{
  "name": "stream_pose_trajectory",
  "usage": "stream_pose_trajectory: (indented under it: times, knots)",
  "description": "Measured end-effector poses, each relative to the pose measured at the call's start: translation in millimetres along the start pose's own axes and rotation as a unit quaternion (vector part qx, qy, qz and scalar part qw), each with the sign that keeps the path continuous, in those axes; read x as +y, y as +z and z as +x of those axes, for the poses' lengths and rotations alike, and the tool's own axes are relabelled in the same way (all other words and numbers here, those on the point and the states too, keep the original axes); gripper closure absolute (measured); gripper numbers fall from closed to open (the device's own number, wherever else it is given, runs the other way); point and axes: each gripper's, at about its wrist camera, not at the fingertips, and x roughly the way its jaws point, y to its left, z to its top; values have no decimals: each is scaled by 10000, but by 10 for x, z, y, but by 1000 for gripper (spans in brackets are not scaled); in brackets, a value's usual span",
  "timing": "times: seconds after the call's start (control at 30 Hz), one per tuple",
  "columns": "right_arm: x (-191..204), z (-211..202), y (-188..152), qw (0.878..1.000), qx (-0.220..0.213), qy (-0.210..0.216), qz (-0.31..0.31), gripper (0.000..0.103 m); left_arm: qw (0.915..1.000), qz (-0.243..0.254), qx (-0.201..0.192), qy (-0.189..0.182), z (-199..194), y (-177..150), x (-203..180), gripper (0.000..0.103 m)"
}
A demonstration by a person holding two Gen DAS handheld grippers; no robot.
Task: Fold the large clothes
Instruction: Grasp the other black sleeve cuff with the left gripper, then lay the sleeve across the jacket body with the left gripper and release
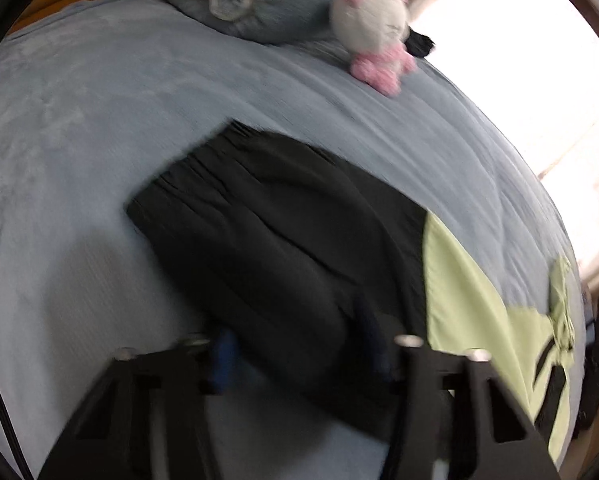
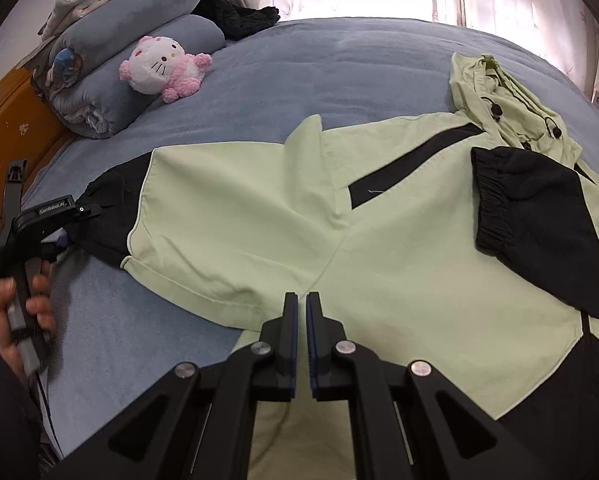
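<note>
A light green hooded jacket (image 2: pixel 267 200) with black sleeve ends lies spread on the blue bed. Its right sleeve with a black cuff (image 2: pixel 539 208) is folded over the body; the hood (image 2: pixel 499 92) lies at the far right. My right gripper (image 2: pixel 302 304) hovers over the green body near the hem, fingers almost together, holding nothing. My left gripper (image 1: pixel 295 344) is open around the black end of the left sleeve (image 1: pixel 267 232), its fingers (image 1: pixel 223 356) on either side of the cloth; it also shows in the right wrist view (image 2: pixel 65 216) at the sleeve end.
A pink and white plush cat (image 2: pixel 163 68) and rolled blue bedding (image 2: pixel 131 60) lie at the head of the bed (image 2: pixel 339 64). A black garment (image 2: pixel 239 16) lies behind them. An orange cabinet (image 2: pixel 7 128) stands at the left, curtains behind.
</note>
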Motion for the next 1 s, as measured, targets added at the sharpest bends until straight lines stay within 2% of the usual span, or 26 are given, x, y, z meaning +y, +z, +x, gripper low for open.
stream_pose_trajectory:
  times: [0.07, 0.13, 0.23, 0.27, 0.37, 0.5, 0.63, 0.77, 0.9, 1.0]
  knots:
    - [-30, -14, -16, 10000, 5, 0, 23, 99, 9997, -205, 44, -108, 40, 68, 108, 95]
    - [-59, -25, -30, 10000, 14, 21, 63, 99, 9995, -255, 30, -172, 27, 77, 125, 97]
    - [-114, -71, -42, 9999, 0, 59, 128, 99, 9994, 139, -309, 66, -177, 29, -64, 99]
    - [-133, -97, -46, 9999, -22, 60, 141, 99, 9985, 297, -452, 44, -293, 2, -179, 99]
    - [-211, -192, -58, 9997, -108, 88, 213, 99, 9956, 607, -640, -304, -628, -83, -493, 99]
    - [-368, -356, -82, 9989, -249, 107, 370, 99, 9879, 1222, -561, -778, -1006, -325, -1072, 99]
    - [-598, -525, -150, 9977, -354, 132, 568, 99, 9716, 2013, -351, -1195, -1251, -778, -1742, 99]
    - [-864, -684, -258, 9965, -417, 67, 725, 99, 9526, 2589, 119, -1592, -1248, -1439, -2308, 99]
    - [-1185, -786, -399, 9955, -360, -55, 879, 99, 9416, 3001, 641, -1390, -987, -2145, -2681, 99]
    - [-1405, -826, -485, 9944, -285, -118, 1007, 99, 9375, 3172, 904, -1106, -802, -2495, -2734, 99]
